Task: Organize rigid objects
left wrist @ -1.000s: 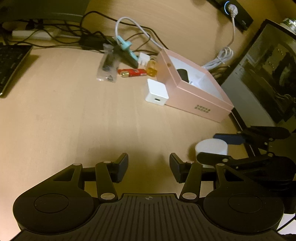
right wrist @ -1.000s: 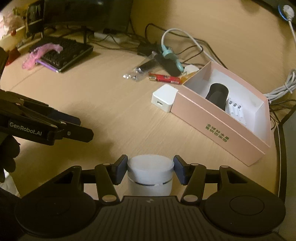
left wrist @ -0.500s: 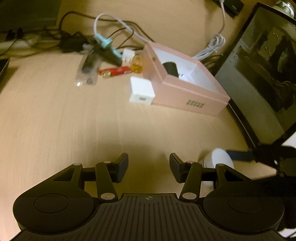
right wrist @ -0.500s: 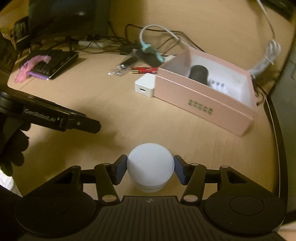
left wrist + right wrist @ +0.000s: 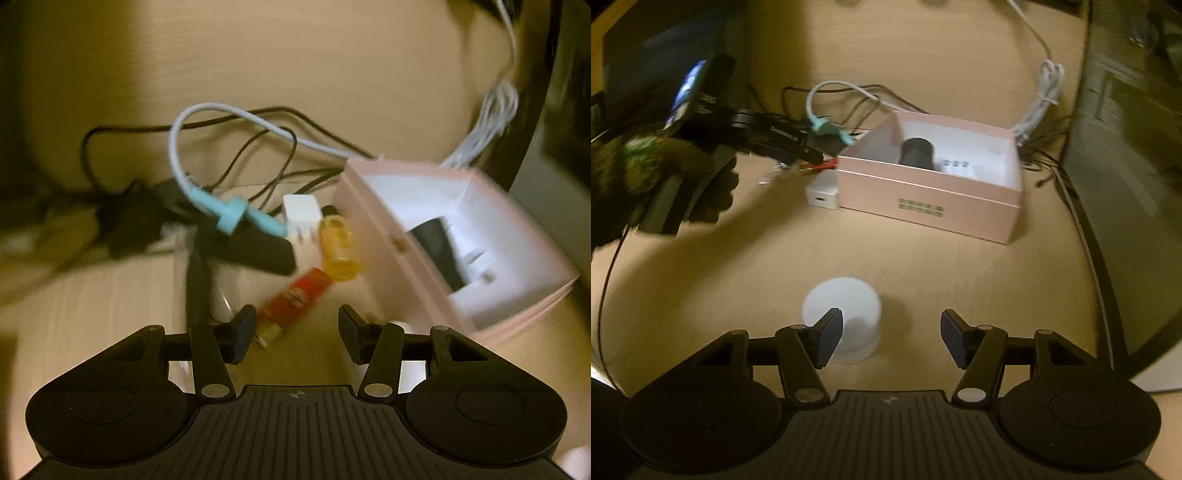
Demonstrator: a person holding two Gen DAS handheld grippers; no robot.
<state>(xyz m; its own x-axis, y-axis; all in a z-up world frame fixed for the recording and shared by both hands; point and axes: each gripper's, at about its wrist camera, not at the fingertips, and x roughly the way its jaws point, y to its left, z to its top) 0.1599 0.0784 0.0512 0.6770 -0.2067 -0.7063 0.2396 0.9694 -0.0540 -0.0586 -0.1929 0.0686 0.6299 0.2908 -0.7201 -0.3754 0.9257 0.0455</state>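
Pink box (image 5: 929,192) sits far on the bench; the white puck (image 5: 842,317), released as the right claw (image 5: 892,338) opens, stands near. Left claw (image 5: 297,332), half-open and empty, has swung to the red lighter (image 5: 295,297), likely next.

We see a pale wood-grain surface (image 5: 923,266), a matt pink cardboard box (image 5: 923,192), and a smooth white plastic puck (image 5: 846,306).
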